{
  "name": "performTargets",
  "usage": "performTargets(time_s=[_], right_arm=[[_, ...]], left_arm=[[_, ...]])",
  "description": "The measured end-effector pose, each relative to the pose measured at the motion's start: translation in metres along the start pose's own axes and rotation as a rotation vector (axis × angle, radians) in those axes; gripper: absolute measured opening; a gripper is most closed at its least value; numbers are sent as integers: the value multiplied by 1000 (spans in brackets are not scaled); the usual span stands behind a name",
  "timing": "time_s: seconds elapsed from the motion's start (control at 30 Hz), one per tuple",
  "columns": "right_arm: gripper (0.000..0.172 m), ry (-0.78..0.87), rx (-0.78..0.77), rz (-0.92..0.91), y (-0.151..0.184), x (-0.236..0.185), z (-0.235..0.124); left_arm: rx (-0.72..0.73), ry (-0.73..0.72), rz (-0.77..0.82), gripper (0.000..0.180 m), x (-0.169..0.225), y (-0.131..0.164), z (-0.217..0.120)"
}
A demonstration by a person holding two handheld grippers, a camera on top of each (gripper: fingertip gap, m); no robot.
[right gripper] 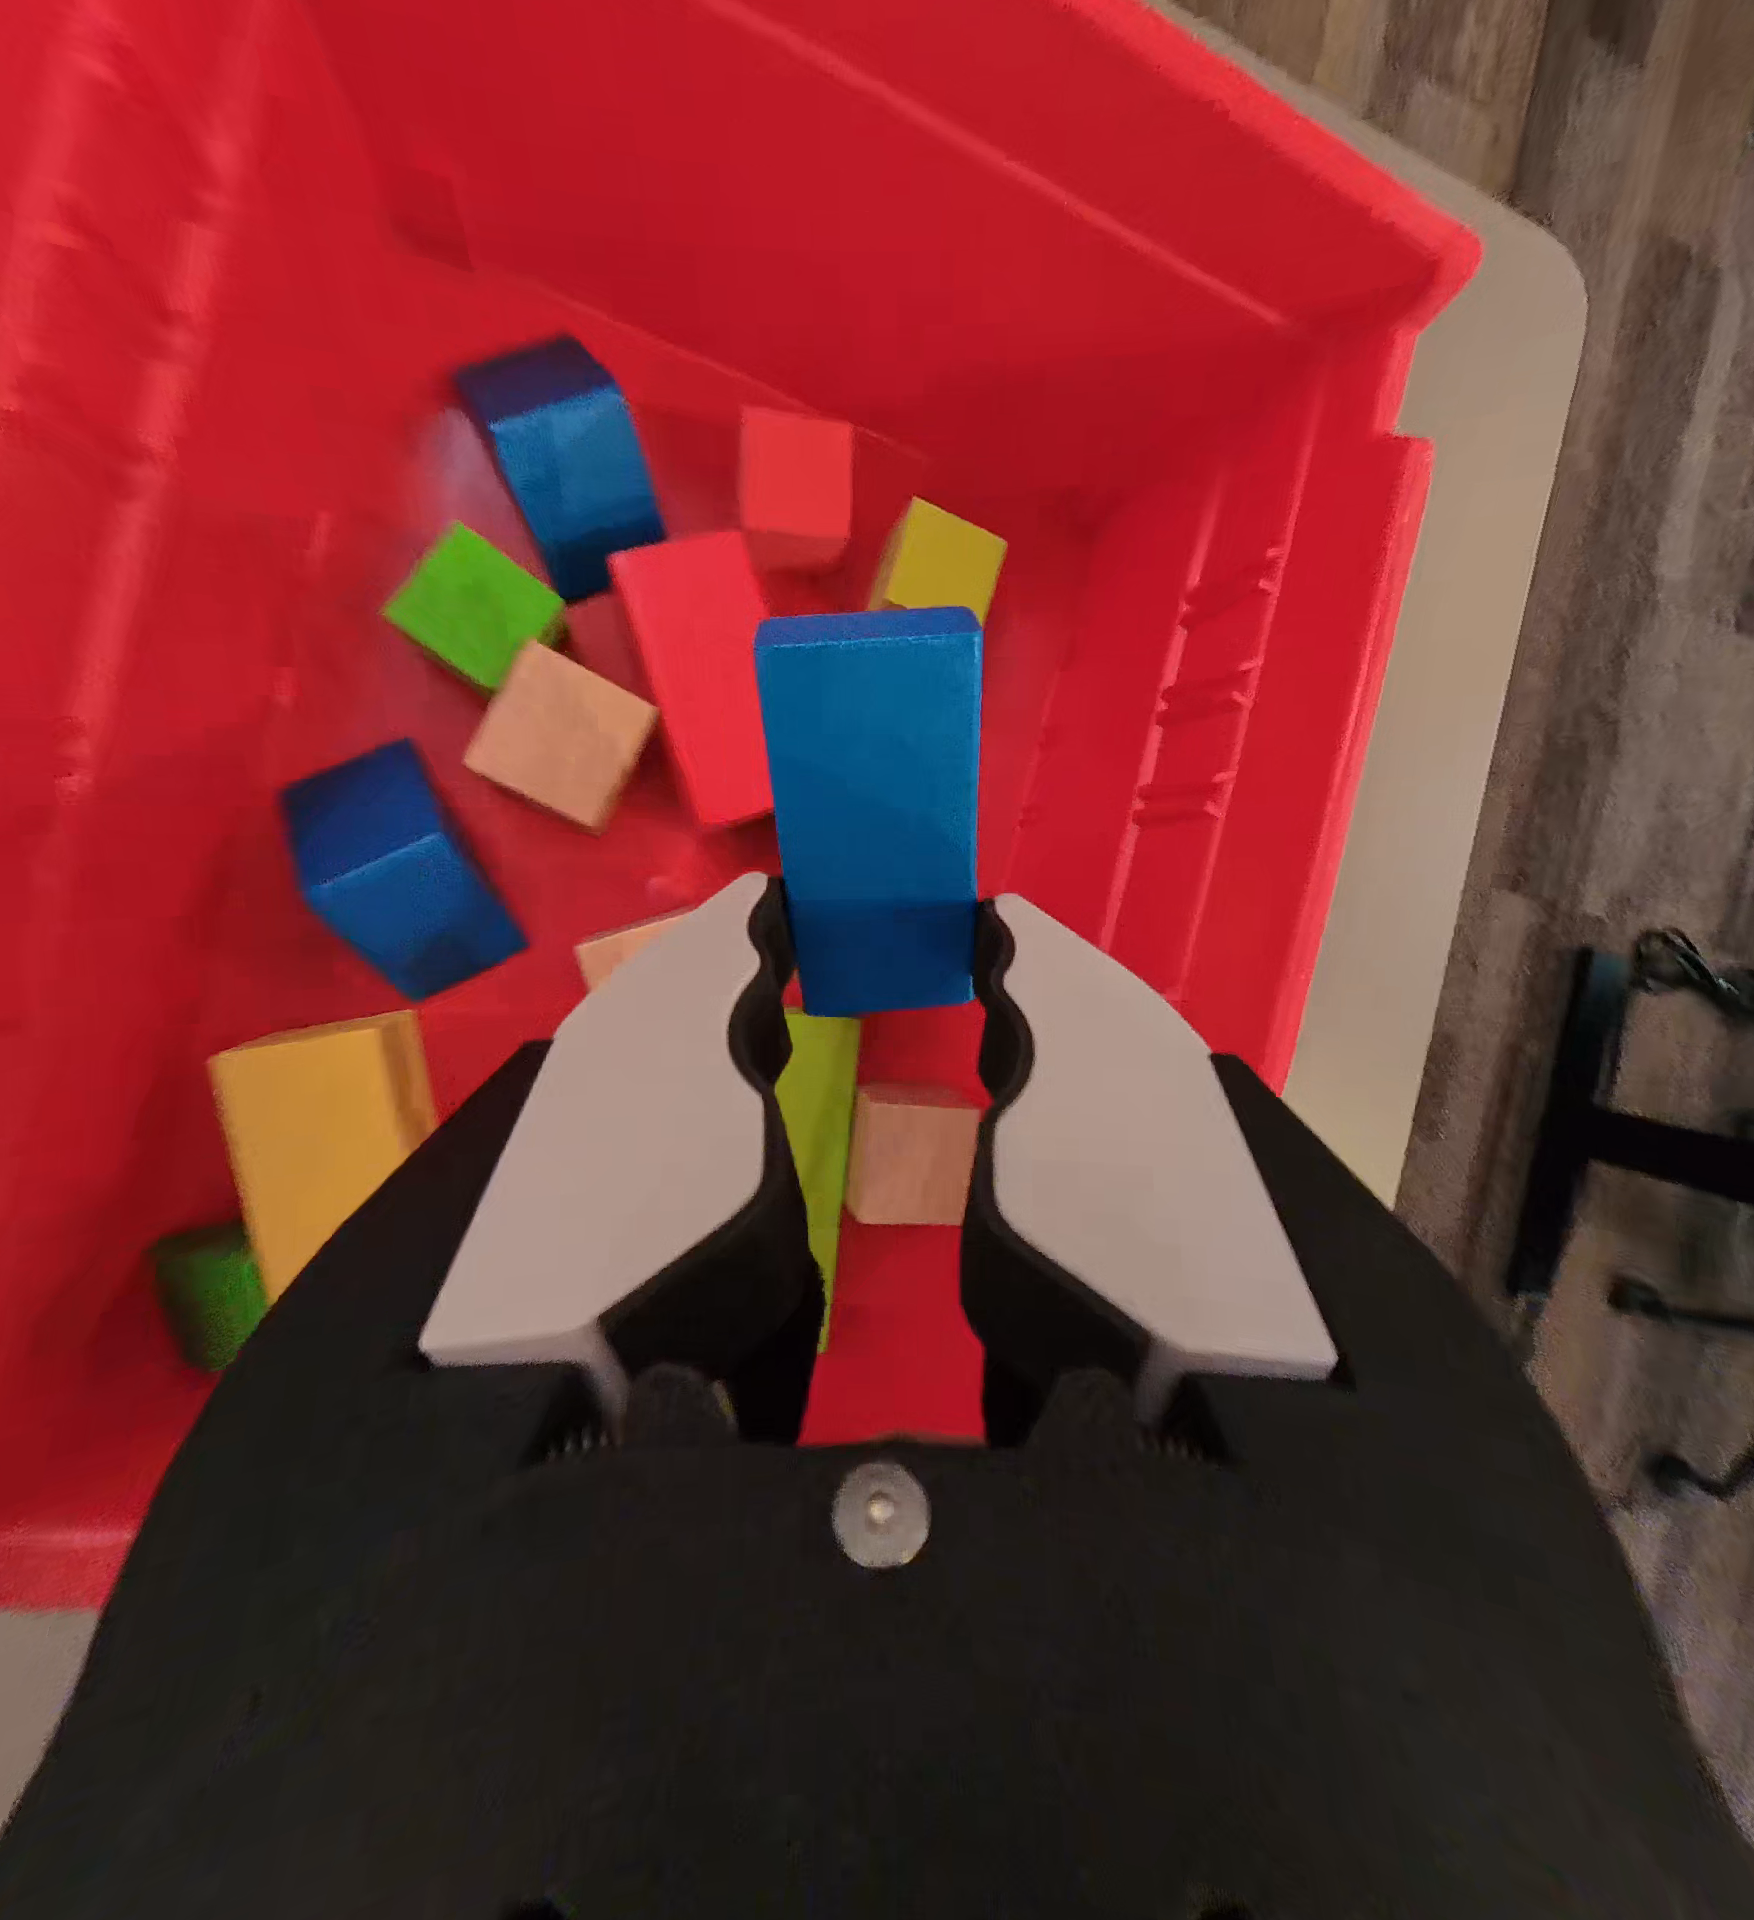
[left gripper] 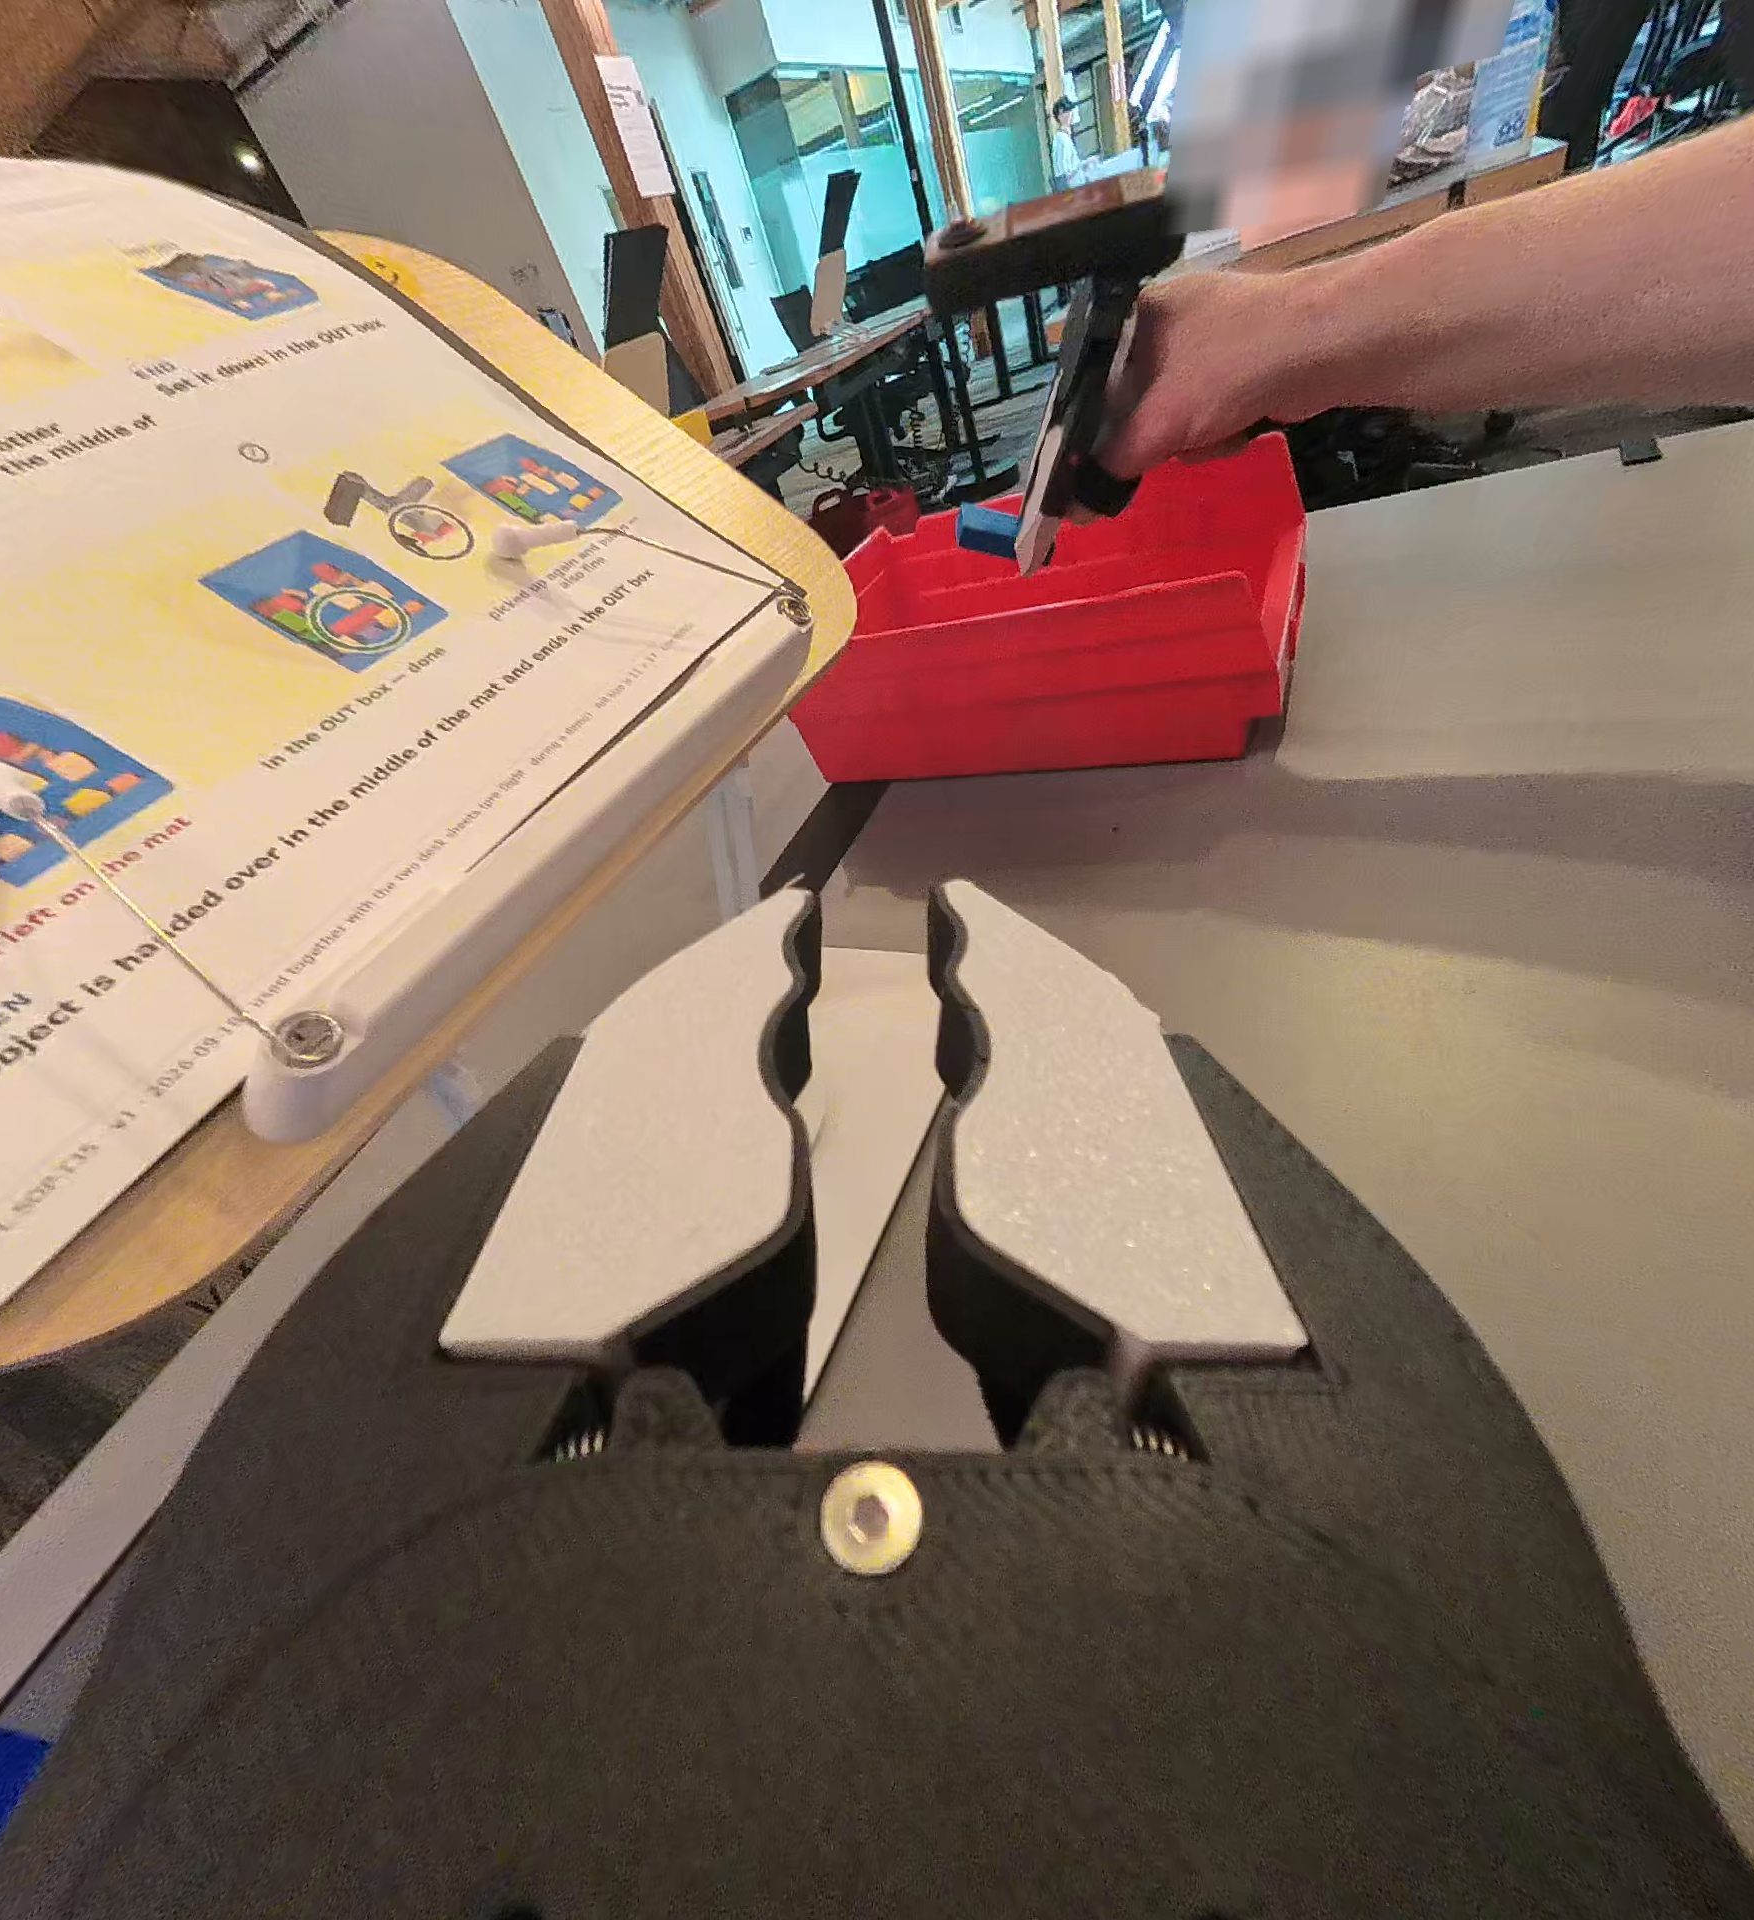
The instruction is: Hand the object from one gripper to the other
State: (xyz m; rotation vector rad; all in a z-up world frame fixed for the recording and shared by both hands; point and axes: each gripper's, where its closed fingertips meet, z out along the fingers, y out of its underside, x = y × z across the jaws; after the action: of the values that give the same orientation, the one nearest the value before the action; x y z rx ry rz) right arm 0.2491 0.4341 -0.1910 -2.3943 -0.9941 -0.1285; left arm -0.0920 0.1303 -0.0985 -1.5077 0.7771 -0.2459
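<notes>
- Pick done: right tongs [right gripper: 878,935] clamp flat blue wooden block [right gripper: 868,769] above red plastic bin [right gripper: 956,208].
- Left tongs [left gripper: 873,925] narrow, empty, well short of bin; handover pending.

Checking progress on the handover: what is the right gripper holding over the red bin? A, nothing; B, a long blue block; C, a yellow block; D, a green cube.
B: the right gripper has its fingers pressed on both sides of a long blue block, above the red bin.
</notes>
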Motion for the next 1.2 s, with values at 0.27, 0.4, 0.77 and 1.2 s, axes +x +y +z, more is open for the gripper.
performTargets(time_s=[0.27,0.4,0.77,1.2], right_arm=[[32,152,-123,20,12,27,41],[32,160,-146,55,11,31,48],[31,37,-88,197,1,30,58],[31,97,-184,60,-4,30,83]], left_arm=[[4,20,-31,20,9,9,9],[14,28,-49,20,11,11,8],[26,44,-77,20,11,12,6],[28,43,-75,19,9,12,5]])
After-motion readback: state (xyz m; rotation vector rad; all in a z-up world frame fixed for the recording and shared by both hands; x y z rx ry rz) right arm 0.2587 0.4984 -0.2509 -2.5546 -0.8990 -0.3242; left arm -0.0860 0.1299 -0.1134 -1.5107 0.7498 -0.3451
